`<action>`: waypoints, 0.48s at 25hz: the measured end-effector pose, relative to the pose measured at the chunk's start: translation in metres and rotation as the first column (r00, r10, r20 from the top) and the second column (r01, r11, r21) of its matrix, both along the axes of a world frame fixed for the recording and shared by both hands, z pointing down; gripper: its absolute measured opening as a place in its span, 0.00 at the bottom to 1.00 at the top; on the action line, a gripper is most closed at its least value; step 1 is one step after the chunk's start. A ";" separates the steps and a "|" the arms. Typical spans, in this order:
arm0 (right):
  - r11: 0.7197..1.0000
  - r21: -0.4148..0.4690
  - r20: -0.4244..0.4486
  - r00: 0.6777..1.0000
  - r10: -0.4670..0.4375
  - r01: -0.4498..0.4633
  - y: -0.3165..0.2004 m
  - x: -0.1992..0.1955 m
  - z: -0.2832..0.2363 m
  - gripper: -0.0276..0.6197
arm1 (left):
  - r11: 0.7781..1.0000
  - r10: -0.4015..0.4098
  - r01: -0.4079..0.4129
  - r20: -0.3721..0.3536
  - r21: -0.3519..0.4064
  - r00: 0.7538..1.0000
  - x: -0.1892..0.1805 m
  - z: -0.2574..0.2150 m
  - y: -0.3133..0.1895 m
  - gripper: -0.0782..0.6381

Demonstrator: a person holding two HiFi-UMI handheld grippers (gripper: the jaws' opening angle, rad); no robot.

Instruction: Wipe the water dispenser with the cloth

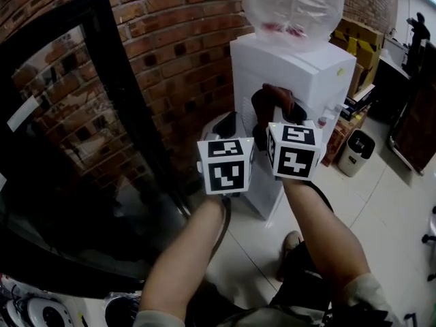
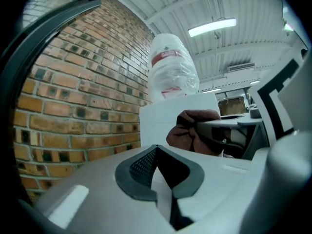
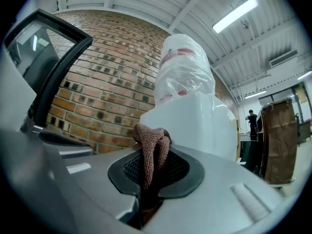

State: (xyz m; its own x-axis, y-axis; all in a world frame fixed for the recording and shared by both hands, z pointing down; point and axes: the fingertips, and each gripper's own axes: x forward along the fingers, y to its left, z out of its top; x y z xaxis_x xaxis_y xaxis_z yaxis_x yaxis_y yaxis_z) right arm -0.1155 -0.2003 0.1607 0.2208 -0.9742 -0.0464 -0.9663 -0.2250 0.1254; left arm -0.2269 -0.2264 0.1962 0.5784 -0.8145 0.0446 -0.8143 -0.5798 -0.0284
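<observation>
The right gripper [image 3: 151, 174] pinches the brown cloth [image 3: 152, 145], which bunches out of its jaws just before the water dispenser [image 3: 195, 121]; the left gripper [image 2: 158, 174] is pressed together.

My brown-red terry cloth [image 3: 152, 147] was bunched up, pinched upright between the jaws of my right gripper [image 3: 147, 179]. Its crumpled top sat close before the white water dispenser [image 1: 300, 70], which stood upright by the brick wall [image 1: 177, 39], a clear bottle [image 1: 293, 5] inverted on top.
</observation>
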 end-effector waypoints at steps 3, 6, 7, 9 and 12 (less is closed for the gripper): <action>0.999 -0.033 0.007 1.000 0.008 -0.008 -0.002 0.000 0.022 0.13 | 0.999 0.004 -0.004 0.010 -0.034 1.000 0.002 0.030 -0.001 0.11; 0.998 -0.066 0.021 1.000 0.020 -0.018 -0.001 0.003 0.047 0.13 | 0.998 0.016 -0.015 0.019 -0.053 1.000 0.007 0.058 0.000 0.11; 0.997 -0.077 0.027 0.999 0.023 -0.021 -0.001 0.003 0.056 0.13 | 0.998 0.021 -0.019 0.022 -0.059 1.000 0.008 0.066 0.000 0.11; 0.994 -0.106 0.041 0.999 0.026 -0.022 -0.002 0.004 0.075 0.13 | 0.997 0.026 -0.024 0.032 -0.072 0.999 0.009 0.083 -0.001 0.11; 0.989 -0.149 0.059 0.998 0.031 -0.022 -0.002 0.004 0.103 0.13 | 0.995 0.021 -0.017 0.043 -0.097 0.999 0.008 0.108 -0.004 0.11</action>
